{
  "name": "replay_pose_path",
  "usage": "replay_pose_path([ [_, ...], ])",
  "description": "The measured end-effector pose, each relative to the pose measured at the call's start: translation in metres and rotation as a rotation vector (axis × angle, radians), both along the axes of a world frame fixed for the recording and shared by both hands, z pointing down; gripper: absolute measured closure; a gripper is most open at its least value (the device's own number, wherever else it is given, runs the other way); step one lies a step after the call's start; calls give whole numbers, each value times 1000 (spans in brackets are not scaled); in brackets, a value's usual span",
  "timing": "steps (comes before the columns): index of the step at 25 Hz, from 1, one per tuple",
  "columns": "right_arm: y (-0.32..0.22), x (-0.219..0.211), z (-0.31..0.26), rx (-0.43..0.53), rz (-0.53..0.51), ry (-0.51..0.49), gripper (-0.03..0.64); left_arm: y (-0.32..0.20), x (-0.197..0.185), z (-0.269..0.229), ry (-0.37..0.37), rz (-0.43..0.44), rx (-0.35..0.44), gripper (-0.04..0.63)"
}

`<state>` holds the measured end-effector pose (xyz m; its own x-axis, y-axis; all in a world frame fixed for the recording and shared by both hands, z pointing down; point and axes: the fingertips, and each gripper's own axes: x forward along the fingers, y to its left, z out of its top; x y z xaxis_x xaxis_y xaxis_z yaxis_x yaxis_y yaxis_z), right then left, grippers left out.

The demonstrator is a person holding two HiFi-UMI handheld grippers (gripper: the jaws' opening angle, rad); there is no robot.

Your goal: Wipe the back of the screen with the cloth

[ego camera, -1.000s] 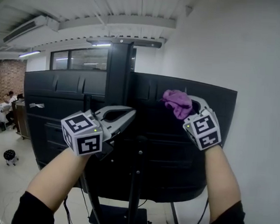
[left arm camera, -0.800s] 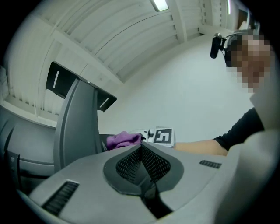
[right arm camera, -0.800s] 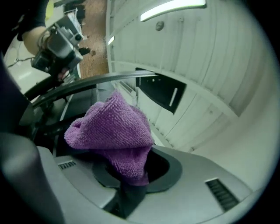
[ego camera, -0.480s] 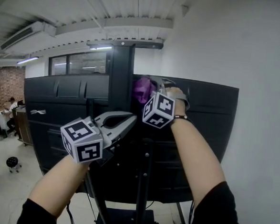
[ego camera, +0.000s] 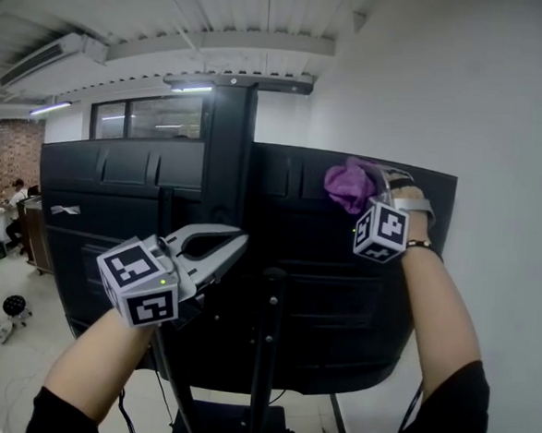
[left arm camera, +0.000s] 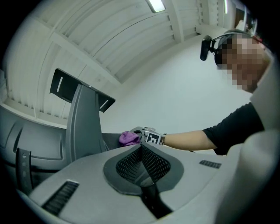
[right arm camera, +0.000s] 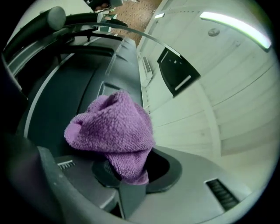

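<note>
**Cloth swings back to the upper right of the screen's back**

The right gripper's fingers point(right arm camera: 186, 177) are clamped on the lower fold of the purple cloth point(right arm camera: 111, 131). The rest of the cloth bunches out ahead of them against the dark rear panel. In the head view the right gripper point(ego camera: 373, 192) holds the cloth point(ego camera: 347, 184) just under the top edge of the screen point(ego camera: 321, 289), towards its upper right corner.

Half a second ago the same cloth was pressed close beside the black stand column point(ego camera: 228, 143) at the middle of the screen, and a second ago it sat roughly where it is now. So the hand has run one stroke in to the column and back out along the top band. The wipe looks well under way on that upper strip only. The panel below it, and all of the half left of the column, appear not yet wiped.

The left gripper's fingers point(left arm camera: 131, 164) are closed together with nothing between them. The left gripper point(ego camera: 224, 247) hovers in front of the lower middle of the screen, near the column, and has barely shifted over the last second. It takes no part in the wiping.
</note>
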<state>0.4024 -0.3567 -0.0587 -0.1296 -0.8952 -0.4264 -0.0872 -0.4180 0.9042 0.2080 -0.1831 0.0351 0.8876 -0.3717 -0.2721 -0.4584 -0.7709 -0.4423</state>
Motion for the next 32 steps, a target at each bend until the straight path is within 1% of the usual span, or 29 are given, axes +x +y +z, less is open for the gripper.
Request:
replay_pose_path([
  [5,-3,131,1,-13,170,-102,529,13,9,5,3,26,4,600],
  [9,-5,220,5,-12,319,-181,529,14,14,9,3,25,-2,600],
  [11,-4,249,9,-19,387,-202,529,13,16,10,2,21,-4,600],
  [12,-1,256,10,-22,408,-212,529,12,17,11,2,19,-5,600],
  [14,5,263,8,-22,424,-242,529,11,18,10,4,18,-7,600],
  [15,7,261,8,-14,413,-253,529,10,19,11,4,19,-8,600],
  [16,8,250,8,0,382,-245,529,9,20,11,4,21,-10,600],
  [17,8,230,12,15,331,-209,529,8,22,12,3,23,-13,600],
  [18,8,199,18,29,262,-144,529,6,22,13,2,25,-15,600],
  [21,14,76,44,62,13,108,528,1,25,14,1,26,-19,600],
  [23,25,4,60,77,-110,224,526,-1,27,15,-2,26,-23,600],
  [25,36,-54,78,84,-203,323,526,-2,27,17,-8,24,-26,600],
  [27,43,-102,99,99,-263,457,525,-3,25,18,-10,22,-28,600],
  [29,44,-138,120,105,-292,598,526,-3,22,18,-7,19,-31,600],
  [30,41,-148,128,93,-289,648,523,-3,20,18,-4,17,-33,600],
  [32,32,-154,138,26,-266,698,525,-2,16,20,-1,14,-38,600],
])
